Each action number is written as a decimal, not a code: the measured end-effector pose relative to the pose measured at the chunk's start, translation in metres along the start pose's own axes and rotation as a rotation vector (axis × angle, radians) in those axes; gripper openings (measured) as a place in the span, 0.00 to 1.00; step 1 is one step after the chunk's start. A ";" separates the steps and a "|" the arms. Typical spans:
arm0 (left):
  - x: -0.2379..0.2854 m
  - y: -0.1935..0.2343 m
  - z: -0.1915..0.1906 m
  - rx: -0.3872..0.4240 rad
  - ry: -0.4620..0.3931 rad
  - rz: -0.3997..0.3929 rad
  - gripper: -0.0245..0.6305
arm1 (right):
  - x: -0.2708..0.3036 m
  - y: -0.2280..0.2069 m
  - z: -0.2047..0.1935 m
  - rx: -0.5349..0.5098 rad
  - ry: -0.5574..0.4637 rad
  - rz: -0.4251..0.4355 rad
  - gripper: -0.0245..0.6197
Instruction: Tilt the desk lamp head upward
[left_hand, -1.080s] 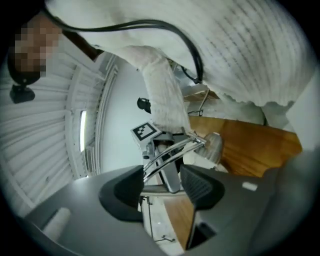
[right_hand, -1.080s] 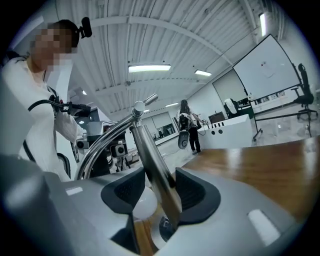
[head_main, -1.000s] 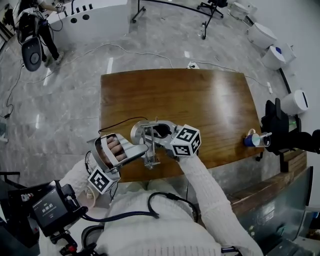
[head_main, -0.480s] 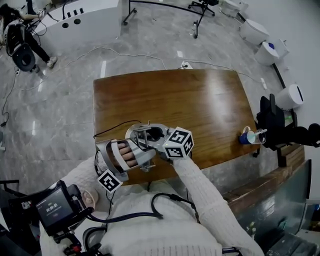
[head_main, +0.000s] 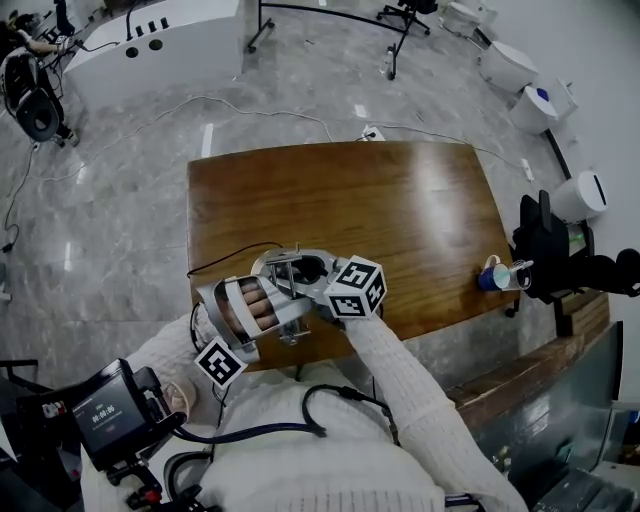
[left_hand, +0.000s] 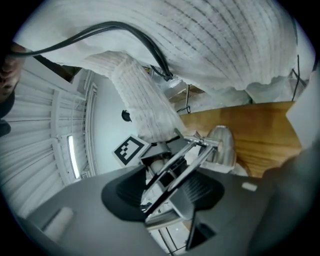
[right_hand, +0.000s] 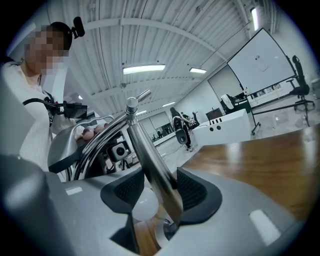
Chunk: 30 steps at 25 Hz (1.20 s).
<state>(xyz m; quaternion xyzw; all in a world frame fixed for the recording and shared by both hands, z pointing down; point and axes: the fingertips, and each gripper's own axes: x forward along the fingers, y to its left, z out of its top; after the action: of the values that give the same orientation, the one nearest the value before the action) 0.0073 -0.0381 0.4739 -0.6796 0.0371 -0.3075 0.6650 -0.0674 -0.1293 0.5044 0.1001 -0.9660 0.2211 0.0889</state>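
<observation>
A chrome desk lamp (head_main: 293, 288) stands at the near left edge of the wooden table (head_main: 400, 210). Its round head (head_main: 303, 265) lies just beyond the two grippers. My left gripper (head_main: 268, 308) reaches in from the left and its jaws are closing. The lamp's twin arm rods (left_hand: 172, 172) run slantwise between the pads and touch them. The silvery head (left_hand: 222, 147) shows past them. My right gripper (head_main: 325, 295) comes from the right, shut on the upright chrome stem (right_hand: 152, 170). A white bulb (right_hand: 144, 207) shows below its jaws.
The lamp's black cord (head_main: 225, 253) trails left across the table. A blue and white cup (head_main: 492, 275) sits at the right edge beside black equipment (head_main: 545, 250). White bins (head_main: 580, 195) and cables lie on the floor around the table.
The left gripper has shifted a little to the right, closer against the lamp's arm. The right gripper keeps its hold on the stem. The camera's view has drifted slightly.
</observation>
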 end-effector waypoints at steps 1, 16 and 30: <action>0.001 -0.001 0.000 -0.003 0.001 -0.007 0.37 | 0.000 -0.001 -0.001 0.004 0.001 0.005 0.35; 0.001 -0.002 -0.004 -0.084 -0.015 -0.128 0.39 | 0.005 -0.007 -0.005 0.012 0.031 0.020 0.35; -0.017 0.040 0.002 -0.588 -0.221 -0.234 0.39 | 0.005 -0.012 -0.006 0.042 0.008 0.017 0.36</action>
<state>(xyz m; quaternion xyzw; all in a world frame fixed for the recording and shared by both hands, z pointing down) 0.0084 -0.0334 0.4301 -0.8713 -0.0264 -0.2821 0.4007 -0.0687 -0.1377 0.5154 0.0928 -0.9616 0.2427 0.0888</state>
